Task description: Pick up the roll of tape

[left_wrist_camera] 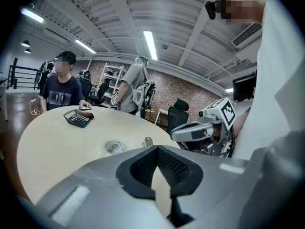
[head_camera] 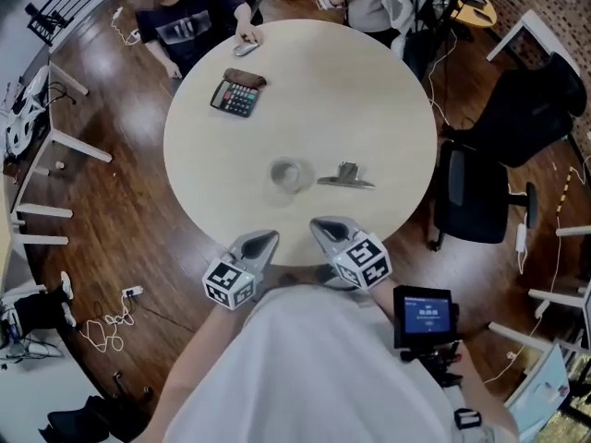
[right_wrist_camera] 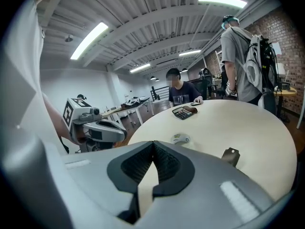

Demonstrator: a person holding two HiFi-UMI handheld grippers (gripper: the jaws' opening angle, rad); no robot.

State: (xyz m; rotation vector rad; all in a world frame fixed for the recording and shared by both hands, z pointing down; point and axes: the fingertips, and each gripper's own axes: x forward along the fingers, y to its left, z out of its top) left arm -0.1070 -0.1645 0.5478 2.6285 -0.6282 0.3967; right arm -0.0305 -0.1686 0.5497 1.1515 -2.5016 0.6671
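Hovering at the near edge of the counter, the left hand-held gripper and right hand-held gripper both have jaws pressed together, empty. The roll of tape lies untouched near the counter's middle; reaching, opening and grasping are all yet to do.

Clear roll of tape shows faint on the table, label print too small to read. Metal piece just right of it, can't tell what it is. Its lower part is hidden behind the right gripper in the right gripper view and behind the left gripper in the left gripper view. Head view: rear ends of both grippers go under the white shirt. Far seated person cut by top edge. Calculator keys and small screen text unreadable.
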